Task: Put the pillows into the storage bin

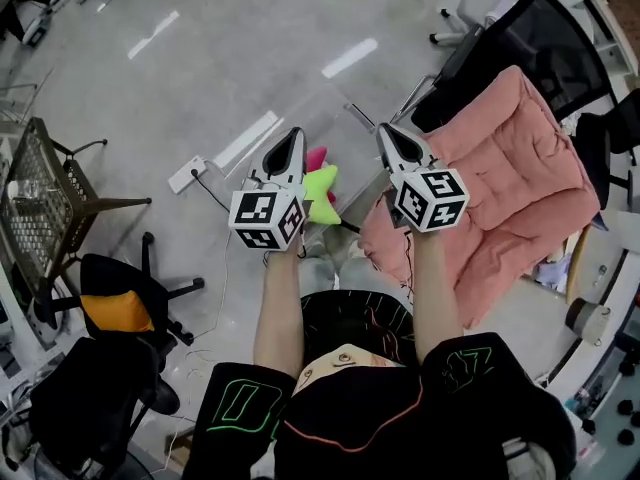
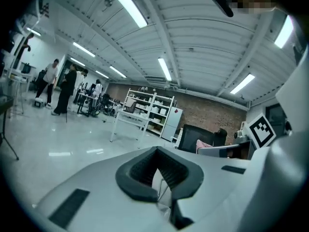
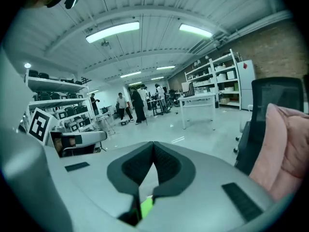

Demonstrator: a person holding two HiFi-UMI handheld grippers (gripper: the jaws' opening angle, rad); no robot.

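My left gripper (image 1: 290,140) and right gripper (image 1: 386,134) are held up side by side above the floor, both shut with nothing between the pads. A lime green pillow (image 1: 320,194) and a pink one (image 1: 317,158) lie below and between them, inside what looks like a clear bin (image 1: 335,118) with faint edges. A large pink quilted cushion (image 1: 510,188) is draped over a chair to the right of the right gripper. In the left gripper view the jaws (image 2: 157,151) meet on empty air. The right gripper view shows its jaws (image 3: 153,145) closed, with a sliver of green pillow (image 3: 146,207) beneath them and the pink cushion (image 3: 285,149) at the right.
A wire basket stand (image 1: 40,198) and a black office chair with an orange seat (image 1: 115,308) stand at the left. A power strip (image 1: 187,175) and cable lie on the floor. Black chairs (image 1: 545,48) are behind the cushion. People (image 3: 130,103) stand far off among tables and shelves (image 2: 152,112).
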